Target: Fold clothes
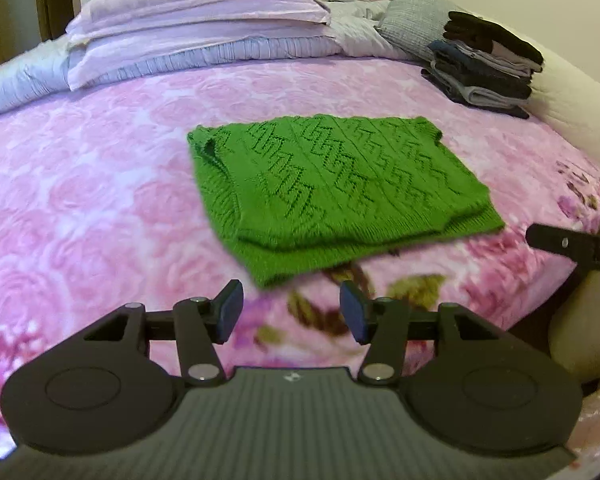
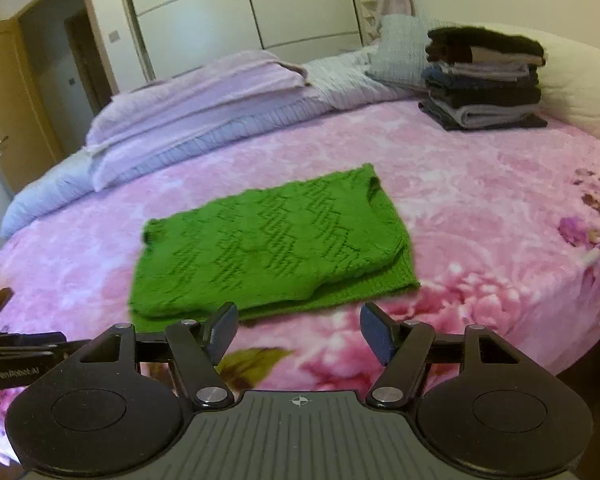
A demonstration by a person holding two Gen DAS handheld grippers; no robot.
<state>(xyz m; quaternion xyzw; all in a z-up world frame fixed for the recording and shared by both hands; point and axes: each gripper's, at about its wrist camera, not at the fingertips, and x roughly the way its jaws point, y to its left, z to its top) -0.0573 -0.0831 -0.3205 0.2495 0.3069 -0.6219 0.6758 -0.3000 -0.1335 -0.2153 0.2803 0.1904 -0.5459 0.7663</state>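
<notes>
The green knitted sweater (image 1: 332,188) lies folded into a flat rectangle on the pink floral bedspread (image 1: 100,184), just ahead of both our claws and touched by neither. Our left gripper (image 1: 291,312) hangs above the bedspread with its jaws parted and nothing between them. Our right gripper (image 2: 298,330) has its jaws spread wider, also empty, the sweater's near edge just beyond its fingertips. Far ahead and to the right of both claws sits a stack of folded clothes (image 2: 484,84), well apart from the sweater.
</notes>
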